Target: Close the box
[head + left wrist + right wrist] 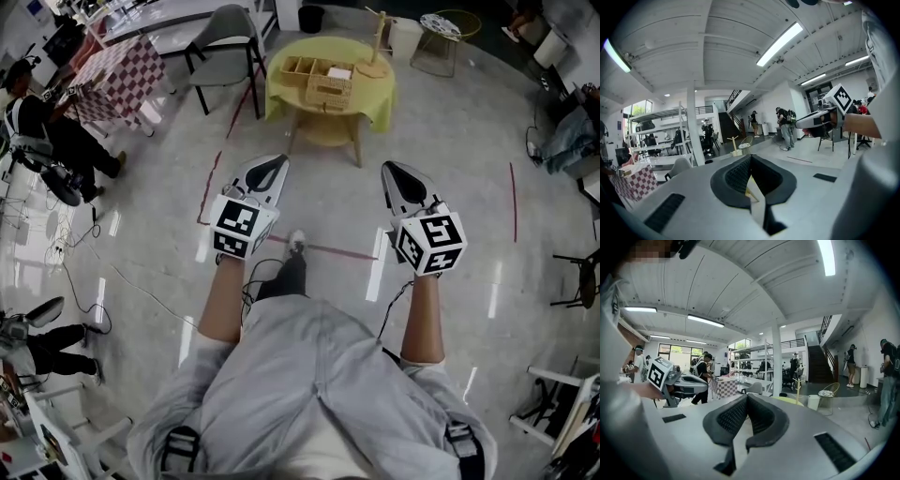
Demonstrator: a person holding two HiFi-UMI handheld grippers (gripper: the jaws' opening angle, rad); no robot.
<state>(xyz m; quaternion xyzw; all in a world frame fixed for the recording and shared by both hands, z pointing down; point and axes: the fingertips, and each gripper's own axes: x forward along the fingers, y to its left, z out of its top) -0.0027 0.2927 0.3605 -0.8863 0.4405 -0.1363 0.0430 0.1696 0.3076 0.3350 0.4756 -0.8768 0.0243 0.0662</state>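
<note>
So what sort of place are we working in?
Looks like an open lab or workshop hall: red tape lines on a polished floor, a yellow-clothed round table, metal racks and a staircase.

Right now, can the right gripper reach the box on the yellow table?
Probably not yet. The right gripper hangs over the floor, well short of the yellow table where the box sits. Nothing blocks the way, so stepping closer should do it.

My rig carries two pale grey shells with black ribbed pads [733,416]: the left gripper [270,171] and the right gripper [403,180], each topped by a white cube [242,225] printed with black square markers. A thin black cable [397,300] trails from each. The wearer's shirt [319,375] is light grey, short-sleeved, with black buckled straps [181,446].
</note>
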